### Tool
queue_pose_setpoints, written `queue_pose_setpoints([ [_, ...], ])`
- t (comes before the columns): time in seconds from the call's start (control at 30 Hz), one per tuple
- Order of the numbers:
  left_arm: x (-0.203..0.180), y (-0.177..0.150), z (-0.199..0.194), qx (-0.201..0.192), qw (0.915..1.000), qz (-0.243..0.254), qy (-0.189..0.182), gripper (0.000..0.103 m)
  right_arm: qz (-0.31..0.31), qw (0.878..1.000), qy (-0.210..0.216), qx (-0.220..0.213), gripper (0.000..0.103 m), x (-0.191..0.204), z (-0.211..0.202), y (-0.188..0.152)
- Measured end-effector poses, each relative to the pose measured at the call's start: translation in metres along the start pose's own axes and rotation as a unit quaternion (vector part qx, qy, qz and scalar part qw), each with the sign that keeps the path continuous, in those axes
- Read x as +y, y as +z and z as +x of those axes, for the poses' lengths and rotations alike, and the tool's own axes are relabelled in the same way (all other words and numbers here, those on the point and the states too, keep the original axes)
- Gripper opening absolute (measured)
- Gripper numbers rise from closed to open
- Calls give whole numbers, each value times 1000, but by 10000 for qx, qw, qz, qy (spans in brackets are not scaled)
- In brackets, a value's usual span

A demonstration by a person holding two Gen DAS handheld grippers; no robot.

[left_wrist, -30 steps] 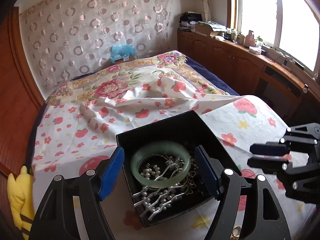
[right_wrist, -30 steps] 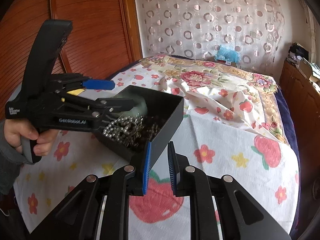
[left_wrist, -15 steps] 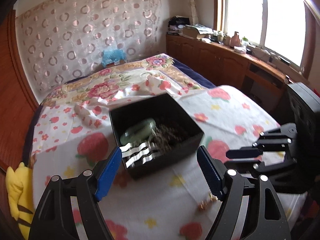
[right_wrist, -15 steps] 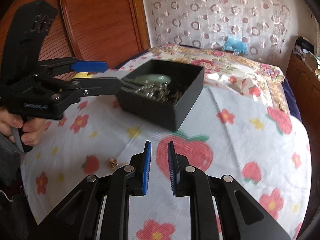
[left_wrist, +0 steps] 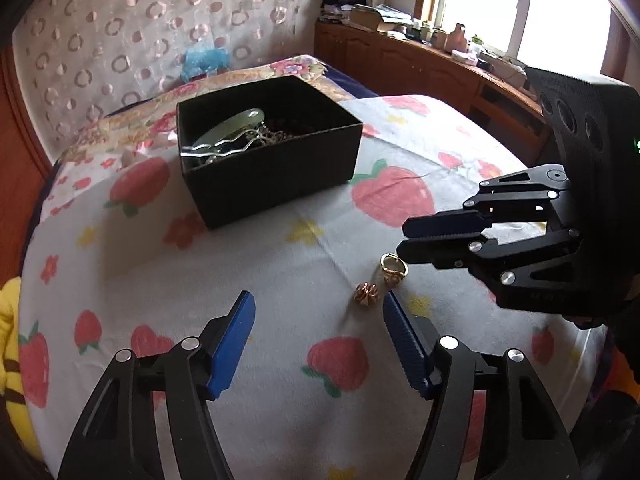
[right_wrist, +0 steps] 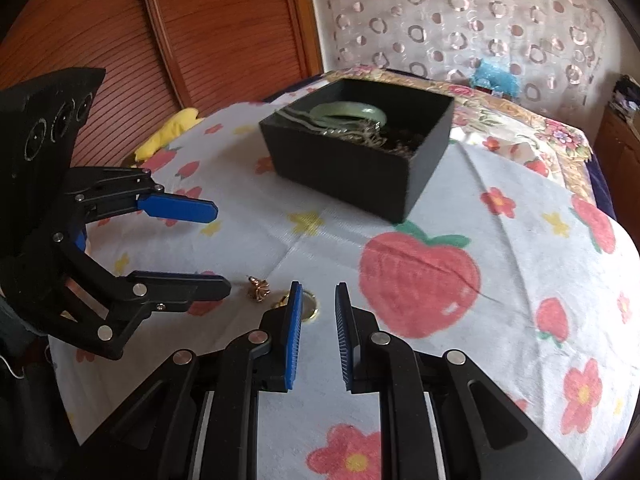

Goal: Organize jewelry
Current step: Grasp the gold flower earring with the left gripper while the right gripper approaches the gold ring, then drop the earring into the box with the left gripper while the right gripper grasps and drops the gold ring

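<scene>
My left gripper (left_wrist: 316,320) gapes wide and my right gripper (right_wrist: 318,312) stands narrowly parted, both empty, so the 2 tiny gold pieces (left_wrist: 394,266) could slip my pads on the soft sheet (left_wrist: 280,264).

Right gripper (right_wrist: 318,308) hangs low over the strawberry-print sheet (right_wrist: 500,240), jaws a narrow gap apart, gripping nothing, with a gold ring (right_wrist: 310,305) just beside its left finger. A small gold flower-shaped piece (right_wrist: 259,290) lies near the ring, off the tip of the left gripper (right_wrist: 218,246), whose fingers are spread wide. Farther back sits the black box (right_wrist: 360,172), a green bangle (right_wrist: 348,114) resting on tangled chains inside.
</scene>
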State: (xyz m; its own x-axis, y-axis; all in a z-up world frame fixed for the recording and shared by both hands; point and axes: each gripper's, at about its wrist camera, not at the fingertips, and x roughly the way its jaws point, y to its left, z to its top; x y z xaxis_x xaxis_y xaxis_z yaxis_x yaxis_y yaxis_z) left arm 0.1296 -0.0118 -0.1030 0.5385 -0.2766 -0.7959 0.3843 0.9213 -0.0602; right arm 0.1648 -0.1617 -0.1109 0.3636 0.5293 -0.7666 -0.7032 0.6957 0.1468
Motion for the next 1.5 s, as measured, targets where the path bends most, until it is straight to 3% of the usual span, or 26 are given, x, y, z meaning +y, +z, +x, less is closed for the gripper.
queue_pose_setpoints([
  [0.27,-8,0,4,43,10000,50,-71,58,-396,9987,-265,186,18,11,9,4],
  [0.37,-11,0,6,54,9999,55,-105,56,-515,9977,-381,223,3,11,9,4],
  [0.53,-15,1,11,83,9997,75,-195,40,-437,9980,-432,162,2,3,4,1],
  [0.77,-18,6,17,89,9994,96,-311,27,-237,9982,-552,-41,0,-13,-7,7],
  [0.83,-19,6,20,141,9991,99,-376,14,-233,9980,-582,-91,0,-14,-9,9],
  [1.13,-12,7,13,-20,9994,-42,-337,13,-128,9991,-353,-188,1,-13,-12,11],
  [1.23,-6,9,9,-99,9994,-115,-297,13,-116,9991,-332,-231,4,-7,-9,11],
  [1.33,0,10,6,-154,9994,-174,-243,13,-130,9994,-259,-193,27,-3,-6,11],
  [1.5,5,11,5,-199,9994,-234,-170,13,-200,9994,-274,44,27,2,5,7],
])
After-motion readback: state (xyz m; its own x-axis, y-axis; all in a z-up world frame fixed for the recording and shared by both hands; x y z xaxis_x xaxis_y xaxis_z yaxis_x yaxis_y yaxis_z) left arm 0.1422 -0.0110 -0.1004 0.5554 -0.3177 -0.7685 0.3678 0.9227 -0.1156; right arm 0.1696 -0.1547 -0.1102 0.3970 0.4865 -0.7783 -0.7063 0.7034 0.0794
